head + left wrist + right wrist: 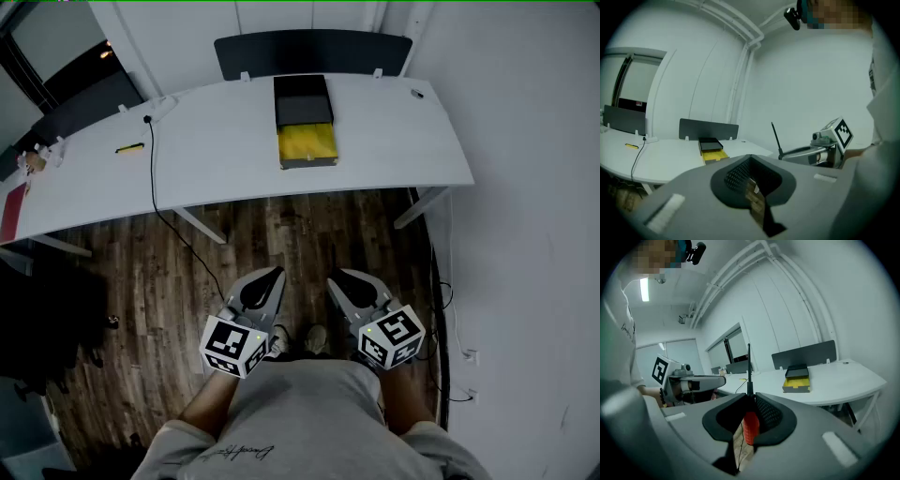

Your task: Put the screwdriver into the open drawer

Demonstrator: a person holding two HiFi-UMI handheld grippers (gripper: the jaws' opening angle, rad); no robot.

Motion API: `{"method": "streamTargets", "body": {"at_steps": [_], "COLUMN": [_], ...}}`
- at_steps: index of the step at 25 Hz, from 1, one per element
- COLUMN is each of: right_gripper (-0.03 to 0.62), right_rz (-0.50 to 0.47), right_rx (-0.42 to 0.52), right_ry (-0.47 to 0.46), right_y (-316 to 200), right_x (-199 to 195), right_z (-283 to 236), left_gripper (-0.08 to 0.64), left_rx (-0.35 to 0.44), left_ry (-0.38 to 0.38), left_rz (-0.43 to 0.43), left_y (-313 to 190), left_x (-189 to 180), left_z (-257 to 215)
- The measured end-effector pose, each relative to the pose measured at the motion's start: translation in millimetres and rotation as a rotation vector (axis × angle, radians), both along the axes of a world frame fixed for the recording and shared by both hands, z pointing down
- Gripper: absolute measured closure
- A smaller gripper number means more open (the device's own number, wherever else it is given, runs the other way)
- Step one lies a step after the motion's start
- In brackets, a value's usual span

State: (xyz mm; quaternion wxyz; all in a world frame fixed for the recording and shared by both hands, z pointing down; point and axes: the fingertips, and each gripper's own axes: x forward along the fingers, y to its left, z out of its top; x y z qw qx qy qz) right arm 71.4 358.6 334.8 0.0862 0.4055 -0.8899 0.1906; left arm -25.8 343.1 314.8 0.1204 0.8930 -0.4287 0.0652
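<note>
A screwdriver with a red handle [750, 427] and a thin black shaft [748, 366] is clamped in my right gripper [750, 398], the shaft sticking up past the jaw tips. From the left gripper view the same shaft [776, 139] juts out of the right gripper. On the white desk [394, 141] stands a black box with its yellow drawer [306, 142] pulled open, far ahead of both grippers. My left gripper [275, 275] is shut and holds nothing; it hovers over the wooden floor beside the right gripper [339, 278]. The drawer [796, 383] also shows in both gripper views [713, 155].
A black cable [153, 164] trails off the desk to the floor. A yellow pen [129, 147] lies on the desk's left part, and a small dark item [416, 93] at its right end. A dark partition [312, 52] stands behind the desk. White wall at right.
</note>
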Motion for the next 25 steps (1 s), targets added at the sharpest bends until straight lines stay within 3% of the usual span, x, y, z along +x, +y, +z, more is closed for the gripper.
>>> {"method": "streamTargets", "body": {"at_steps": [25], "right_gripper": [0.512], "right_rz": [-0.064], "right_rx": [-0.010], "right_ry": [0.005], "right_y": [22.3], "right_x": [40.2], "right_z": [2.6], "left_gripper": [0.560], "left_rx": [0.022], "left_ry": [-0.003], "left_rz": [-0.069], "left_y": [21.4], "left_x": [34.7], "left_z": [-2.0]}}
